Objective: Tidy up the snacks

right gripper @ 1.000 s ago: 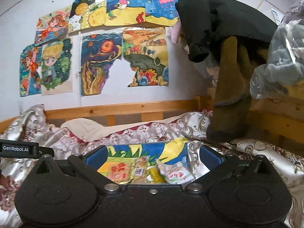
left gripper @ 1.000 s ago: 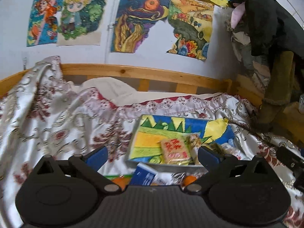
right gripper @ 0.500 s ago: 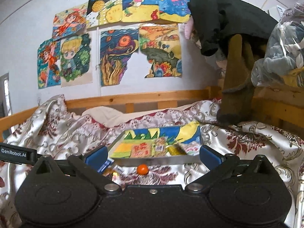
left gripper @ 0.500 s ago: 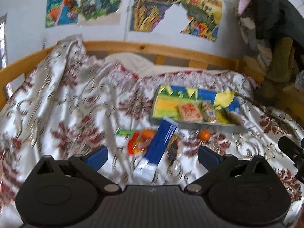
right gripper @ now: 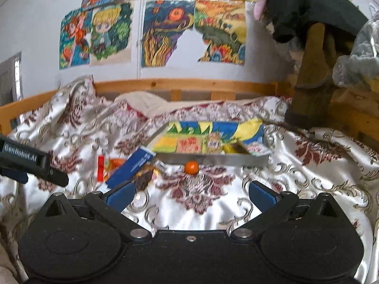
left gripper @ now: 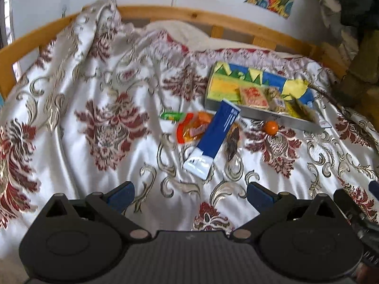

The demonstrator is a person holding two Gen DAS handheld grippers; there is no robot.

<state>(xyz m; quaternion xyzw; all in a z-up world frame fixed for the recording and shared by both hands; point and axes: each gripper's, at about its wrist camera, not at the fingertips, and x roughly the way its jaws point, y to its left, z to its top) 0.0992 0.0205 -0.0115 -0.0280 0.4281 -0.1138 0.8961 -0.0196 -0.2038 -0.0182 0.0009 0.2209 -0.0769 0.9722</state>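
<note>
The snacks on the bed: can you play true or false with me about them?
1. The blue box lies inside the tray. False: it lies on the bedspread, with its far end at the tray's front wall.
2. A small orange ball sits on the bedspread just in front of the tray. True.
3. The left gripper is shut on the blue box. False: its fingers are spread wide apart and hold nothing.
4. A red and yellow packet lies in the tray. True.
5. The right gripper is open and holds nothing. True.
</note>
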